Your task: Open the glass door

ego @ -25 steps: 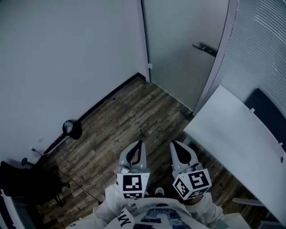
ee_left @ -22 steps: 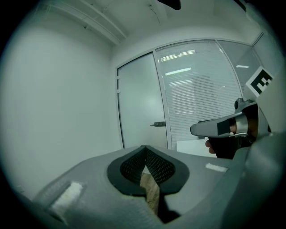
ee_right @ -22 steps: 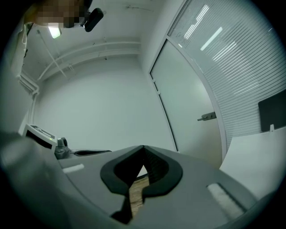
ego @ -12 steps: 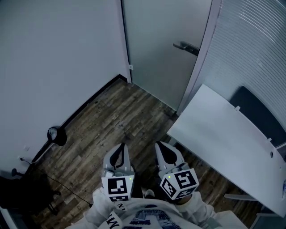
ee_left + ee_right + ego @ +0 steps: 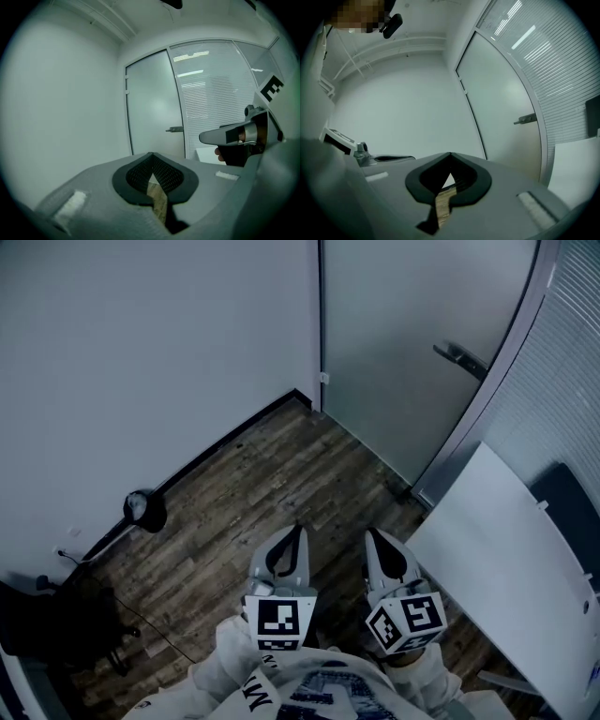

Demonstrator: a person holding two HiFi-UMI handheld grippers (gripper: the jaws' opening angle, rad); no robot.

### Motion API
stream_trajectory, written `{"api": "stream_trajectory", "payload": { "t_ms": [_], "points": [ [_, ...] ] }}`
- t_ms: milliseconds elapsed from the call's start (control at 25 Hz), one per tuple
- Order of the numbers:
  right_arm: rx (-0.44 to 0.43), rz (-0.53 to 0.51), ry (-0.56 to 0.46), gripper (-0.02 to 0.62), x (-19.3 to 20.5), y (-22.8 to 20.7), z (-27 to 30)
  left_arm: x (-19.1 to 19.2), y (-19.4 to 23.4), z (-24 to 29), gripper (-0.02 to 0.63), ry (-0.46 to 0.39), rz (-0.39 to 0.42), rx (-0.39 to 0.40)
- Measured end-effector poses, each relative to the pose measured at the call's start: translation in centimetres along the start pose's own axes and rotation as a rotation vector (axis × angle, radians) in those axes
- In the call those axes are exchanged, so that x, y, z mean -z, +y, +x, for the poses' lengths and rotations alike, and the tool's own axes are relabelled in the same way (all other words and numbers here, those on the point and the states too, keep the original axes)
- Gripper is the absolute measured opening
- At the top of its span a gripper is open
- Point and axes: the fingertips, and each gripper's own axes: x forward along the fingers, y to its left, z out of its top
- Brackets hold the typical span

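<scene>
The frosted glass door (image 5: pixel 403 352) stands closed in the far corner, with its metal lever handle (image 5: pixel 459 360) on the right side. Low in the head view, well short of the door, my left gripper (image 5: pixel 298 532) and right gripper (image 5: pixel 372 535) are held side by side over the wood floor. Both are shut and hold nothing. The left gripper view shows the door (image 5: pixel 152 108) and handle (image 5: pixel 174 129) ahead beyond my left gripper (image 5: pixel 151 154), with the right gripper (image 5: pixel 206 137) beside it. The right gripper view shows the door (image 5: pixel 501 108) and handle (image 5: pixel 526 119) far beyond my right gripper (image 5: pixel 450 154).
A white table (image 5: pixel 506 559) juts in at the right, with a dark chair (image 5: pixel 572 493) behind it. A wall with blinds (image 5: pixel 562 381) runs to the right of the door. A round black object (image 5: pixel 145 509) and cables lie by the left wall.
The head view swung left, then back right. Both grippers have advanced a little toward the door beside the table corner, still shut and side by side.
</scene>
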Motion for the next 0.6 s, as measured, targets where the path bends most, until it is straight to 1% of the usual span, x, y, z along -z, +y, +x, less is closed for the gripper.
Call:
{"api": "stream_trajectory", "payload": {
  "t_ms": [200, 400, 600],
  "points": [
    [0.019, 0.002, 0.004, 0.003, -0.6, 0.5, 5.9, 0.0, 5.6, 3.9, 0.004, 0.018, -0.008, -0.006],
    [0.062, 0.000, 0.001, 0.003, -1.3, -0.2, 10.7, -0.4, 8.7, 8.2, 0.005, 0.011, -0.010, 0.031],
    [0.103, -0.008, -0.013, 0.003, -2.1, -0.1, 14.5, -0.6, 11.4, 11.3, 0.005, -0.004, -0.011, 0.070]
  ]
}}
